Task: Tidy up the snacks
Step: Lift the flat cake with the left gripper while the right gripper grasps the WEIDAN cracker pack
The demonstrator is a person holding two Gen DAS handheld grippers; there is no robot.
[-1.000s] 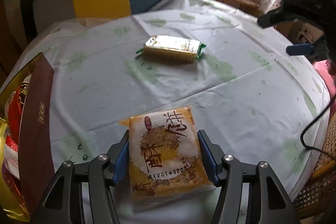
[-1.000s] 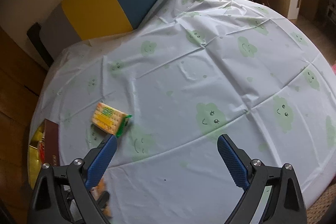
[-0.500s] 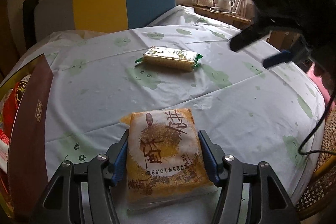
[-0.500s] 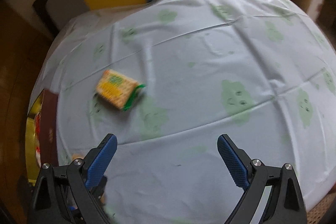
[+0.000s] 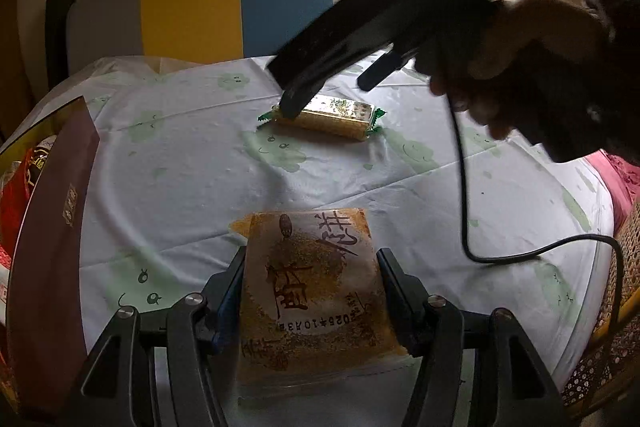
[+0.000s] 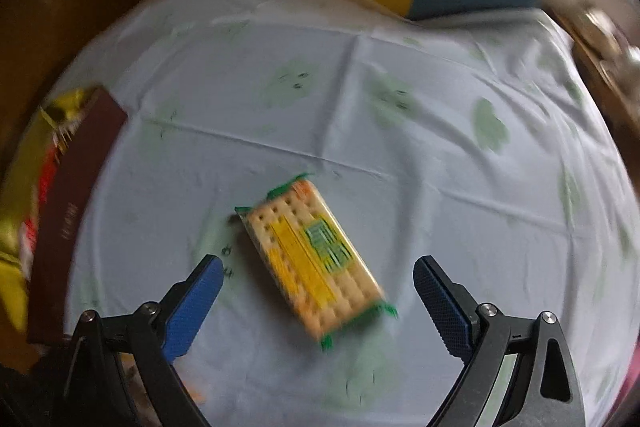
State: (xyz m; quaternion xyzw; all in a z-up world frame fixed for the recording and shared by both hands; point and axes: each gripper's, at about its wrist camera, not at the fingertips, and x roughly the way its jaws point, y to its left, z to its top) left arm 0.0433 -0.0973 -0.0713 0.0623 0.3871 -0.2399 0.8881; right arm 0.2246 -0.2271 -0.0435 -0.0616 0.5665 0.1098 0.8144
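Orange-and-white pastry packet (image 5: 310,291) sat clamped between the left gripper (image 5: 310,291) fingers (image 5: 231,287), both pads pressed against its long edges, far end sticking out past the tips over the counter (image 5: 180,167). Left of those fingers, at the counter edge: dark red box (image 5: 48,227) with red and yellow wrappers inside.

Right gripper (image 6: 318,285) fingers (image 6: 196,299) were spread wide, nothing held. Cracker pack (image 6: 314,259), yellow with green sealed ends, lay flat on the counter between the two blue pads, angled across the gap, clear of both pads as far as the blurred frame showed. Same red box (image 6: 72,211) sat well off to the left of the right fingers.

In the left wrist view, the right gripper (image 5: 332,75) hung over the cracker pack (image 5: 324,115), one tip in front of the pack's left end; contact couldn't be told. A person's hand (image 5: 500,67) held it, black cable (image 5: 520,255) trailing down across the counter. Cloth had green cloud prints.
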